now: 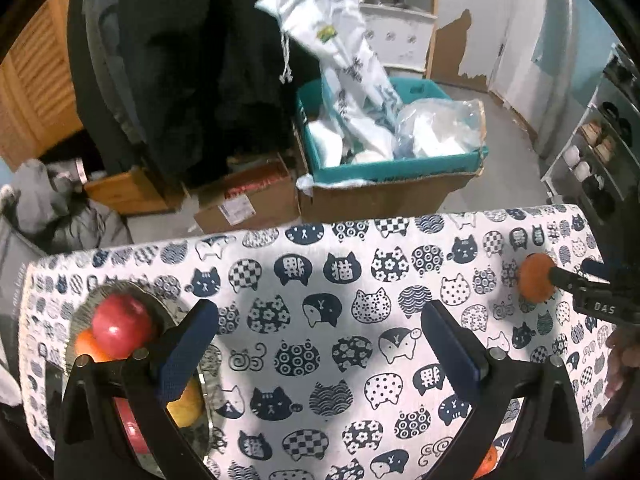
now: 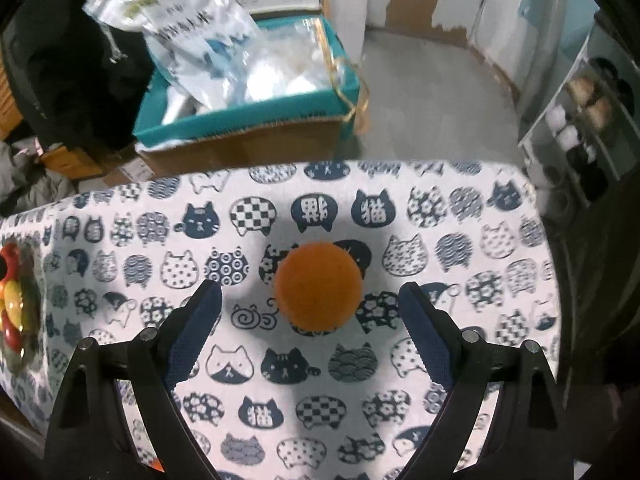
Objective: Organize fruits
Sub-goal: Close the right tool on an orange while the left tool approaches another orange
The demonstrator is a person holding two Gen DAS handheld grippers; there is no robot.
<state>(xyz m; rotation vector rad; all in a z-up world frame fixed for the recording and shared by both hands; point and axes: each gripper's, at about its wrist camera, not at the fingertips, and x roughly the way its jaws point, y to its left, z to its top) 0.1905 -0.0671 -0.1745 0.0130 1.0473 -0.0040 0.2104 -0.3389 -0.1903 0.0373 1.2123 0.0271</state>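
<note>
- Oranges loose on the bench: two, one far out on the cloth and one at the near edge.
- Plates: one.
- Fruits on the plate: at least four, namely a red apple, an orange fruit, a yellow fruit and a red one half hidden.

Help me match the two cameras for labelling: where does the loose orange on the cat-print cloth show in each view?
Left wrist: orange far right, by the right gripper.
Right wrist: orange centre, ahead of the open fingers.
Shared landmark: teal box beyond the table.
</note>
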